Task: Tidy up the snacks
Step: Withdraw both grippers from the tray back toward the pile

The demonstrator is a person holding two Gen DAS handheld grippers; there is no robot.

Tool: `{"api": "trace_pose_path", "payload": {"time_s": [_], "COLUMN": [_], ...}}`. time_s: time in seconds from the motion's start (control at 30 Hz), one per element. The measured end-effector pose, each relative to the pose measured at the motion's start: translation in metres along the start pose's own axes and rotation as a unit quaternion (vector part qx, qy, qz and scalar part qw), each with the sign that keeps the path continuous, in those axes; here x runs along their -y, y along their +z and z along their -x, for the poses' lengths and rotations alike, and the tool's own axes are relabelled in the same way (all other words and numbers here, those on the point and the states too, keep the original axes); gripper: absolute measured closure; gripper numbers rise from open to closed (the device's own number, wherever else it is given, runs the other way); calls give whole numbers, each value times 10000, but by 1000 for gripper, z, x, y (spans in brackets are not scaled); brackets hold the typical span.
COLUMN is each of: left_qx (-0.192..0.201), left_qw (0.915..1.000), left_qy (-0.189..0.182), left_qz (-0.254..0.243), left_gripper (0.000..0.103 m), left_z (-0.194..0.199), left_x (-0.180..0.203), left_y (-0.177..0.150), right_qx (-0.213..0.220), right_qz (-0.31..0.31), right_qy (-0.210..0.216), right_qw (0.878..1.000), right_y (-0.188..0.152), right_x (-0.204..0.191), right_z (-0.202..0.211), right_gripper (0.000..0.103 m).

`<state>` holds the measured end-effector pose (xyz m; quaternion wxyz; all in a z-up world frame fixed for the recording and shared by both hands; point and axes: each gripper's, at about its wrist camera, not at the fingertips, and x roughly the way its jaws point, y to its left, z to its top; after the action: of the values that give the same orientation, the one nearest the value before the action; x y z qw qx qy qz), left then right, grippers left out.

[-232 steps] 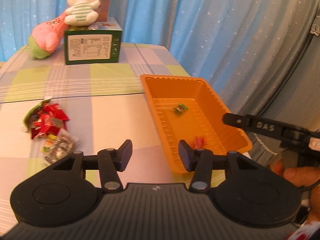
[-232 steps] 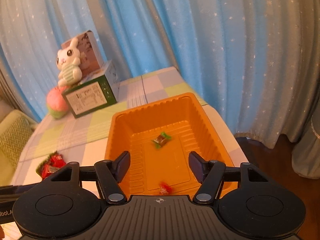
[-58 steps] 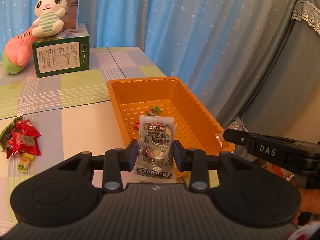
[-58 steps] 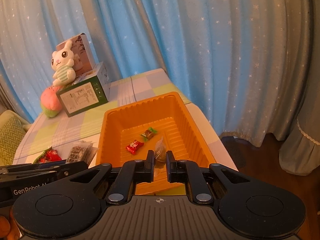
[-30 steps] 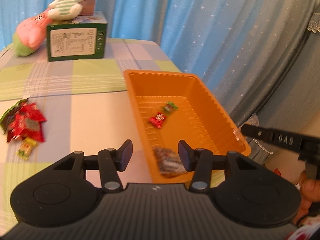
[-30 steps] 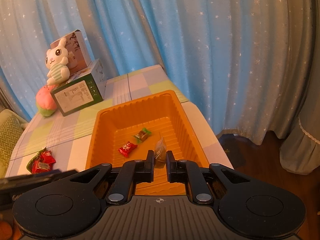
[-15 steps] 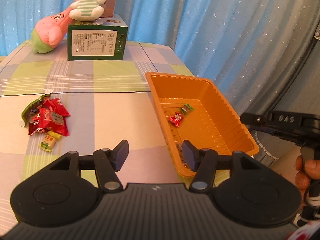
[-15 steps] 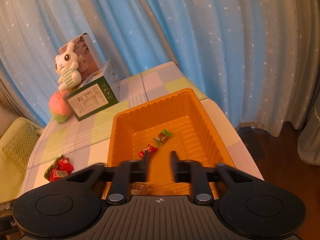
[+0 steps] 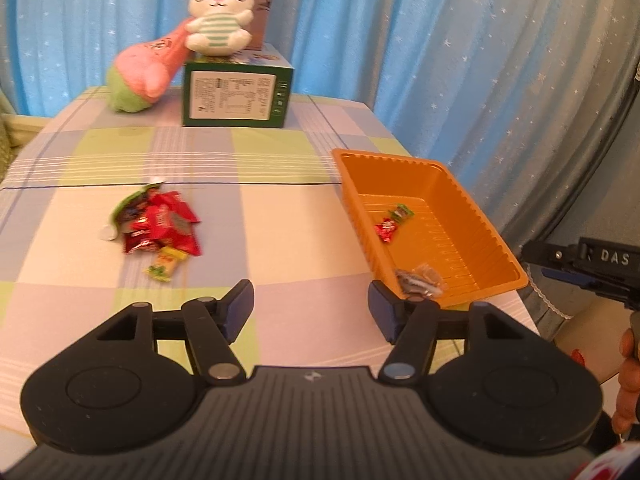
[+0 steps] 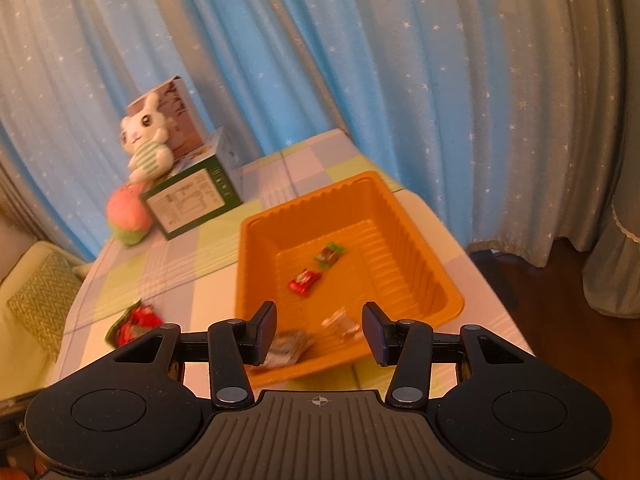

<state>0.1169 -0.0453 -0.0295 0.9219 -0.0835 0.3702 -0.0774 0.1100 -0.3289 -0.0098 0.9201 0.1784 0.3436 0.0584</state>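
An orange tray point(image 9: 486, 232) point(image 10: 416, 232) stands at the table's right edge. In it lie a green candy point(image 9: 401, 213) point(image 10: 329, 255), a red candy point(image 9: 385, 230) point(image 10: 304, 281), a dark snack packet point(image 9: 412, 280) point(image 10: 290, 345) and a small clear-wrapped candy point(image 9: 429, 273) point(image 10: 340, 322). A pile of red and green snack packets point(image 9: 158, 226) point(image 10: 134, 322) lies on the cloth to the left. My left gripper point(image 9: 310, 308) is open and empty over the table's near part. My right gripper point(image 10: 319, 330) is open and empty above the tray's near end.
A green box point(image 9: 236, 94) point(image 10: 192, 200) with a white plush rabbit point(image 9: 218, 20) on top and a pink plush point(image 9: 146, 70) stand at the table's far end. Blue curtains hang behind. The right gripper's body point(image 9: 588, 264) shows beyond the table's right edge.
My right gripper has opened and dropped the clear-wrapped candy into the tray. My left gripper, which let the dark packet go into the tray earlier, has swung left toward the snack pile.
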Motion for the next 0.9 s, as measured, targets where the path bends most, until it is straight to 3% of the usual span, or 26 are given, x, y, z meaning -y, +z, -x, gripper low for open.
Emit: {"api": "trace_pose_path", "payload": {"time_s": [0.47,0.9], "left_qx": [60,161], "left_qw": [9980,9968], "left_qy": [603,745], "left_qz": [163,249], "left_gripper": [43,43], "left_z": [60,73], "left_x": [-58,-75], "left_y": [-25,-27], "right_qx": [-217,-362], "right_qz": [320,614], "right_qy": [282,428], "right_qw": [9989,9965], "right_y": [-32,-49], "right_x": [-49,-76], "right_z": [19,15], "right_gripper": [55,55]}}
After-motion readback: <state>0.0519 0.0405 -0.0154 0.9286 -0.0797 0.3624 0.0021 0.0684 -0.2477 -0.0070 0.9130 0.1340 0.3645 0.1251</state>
